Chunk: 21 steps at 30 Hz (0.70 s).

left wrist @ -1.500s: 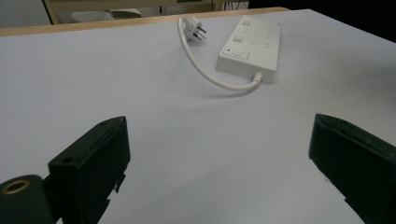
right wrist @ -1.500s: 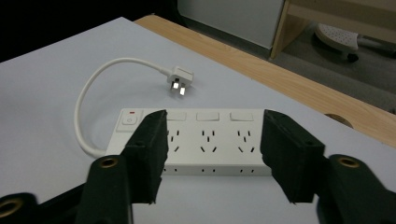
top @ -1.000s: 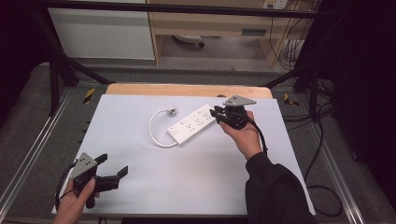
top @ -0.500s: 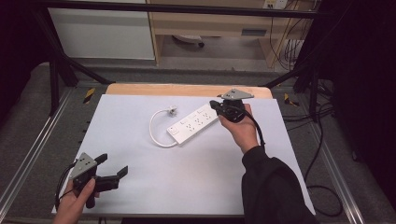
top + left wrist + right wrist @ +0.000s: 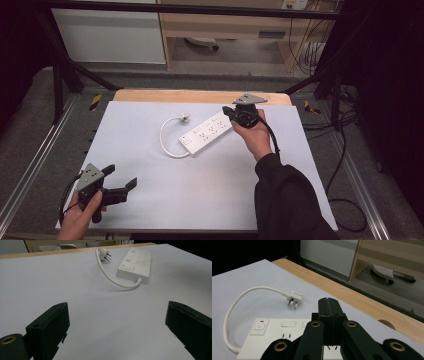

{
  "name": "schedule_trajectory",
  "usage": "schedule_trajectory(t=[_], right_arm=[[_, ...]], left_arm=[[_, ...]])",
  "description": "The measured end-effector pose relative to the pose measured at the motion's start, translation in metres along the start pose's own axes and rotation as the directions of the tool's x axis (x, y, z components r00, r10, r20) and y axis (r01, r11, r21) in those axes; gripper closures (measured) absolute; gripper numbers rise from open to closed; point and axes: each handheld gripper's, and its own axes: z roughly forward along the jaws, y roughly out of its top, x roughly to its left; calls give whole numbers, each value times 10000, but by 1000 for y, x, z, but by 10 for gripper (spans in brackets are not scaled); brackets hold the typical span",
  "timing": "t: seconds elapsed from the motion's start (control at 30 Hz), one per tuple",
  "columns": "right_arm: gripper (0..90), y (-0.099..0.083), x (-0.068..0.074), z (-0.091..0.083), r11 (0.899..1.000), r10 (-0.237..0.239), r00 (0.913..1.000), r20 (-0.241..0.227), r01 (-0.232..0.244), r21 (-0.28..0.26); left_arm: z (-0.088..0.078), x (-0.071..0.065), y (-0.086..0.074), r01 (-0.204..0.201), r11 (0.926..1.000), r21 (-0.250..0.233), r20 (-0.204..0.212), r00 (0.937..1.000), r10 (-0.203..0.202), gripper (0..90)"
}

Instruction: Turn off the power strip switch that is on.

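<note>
Partly behind the pressed-together right gripper (image 5: 328, 302), the power strip (image 5: 274, 337); left gripper (image 5: 117, 322) fingers spread.

A lab-like test room: black metal frame posts (image 5: 59, 80) ring a white-covered wooden table (image 5: 200, 96), loose black cables (image 5: 345, 150) trailing over grey carpet (image 5: 30, 130).

in the right gripper view the closed jaws of the right gripper (image 5: 329, 305) cover the middle of the power strip (image 5: 274, 333), whose near end runs off the bottom edge. in the left gripper view the strip's (image 5: 136, 263) socket markings are too blurred to read, and both jaws are cut by the bottom edge.
</note>
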Motion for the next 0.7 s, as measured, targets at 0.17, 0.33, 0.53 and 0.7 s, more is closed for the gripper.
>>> schedule_trajectory(t=[0.17,0.33,0.53,0.7], right_arm=[[900,-3,-5,9,9993,372,9993,1,-372,0],[900,-7,-8,15,9988,480,9988,77,-481,75],[900,-10,-10,20,9986,502,9987,113,-503,163],[900,-13,-9,24,9985,530,9985,95,-532,159]], left_arm=[[0,0,0,-9,10000,18,23,10000,9,53],[0,0,0,-22,10000,40,37,10000,22,53],[1,0,0,-59,10000,62,42,10000,59,53],[1,-1,1,-150,9999,73,-61,9999,151,53]])
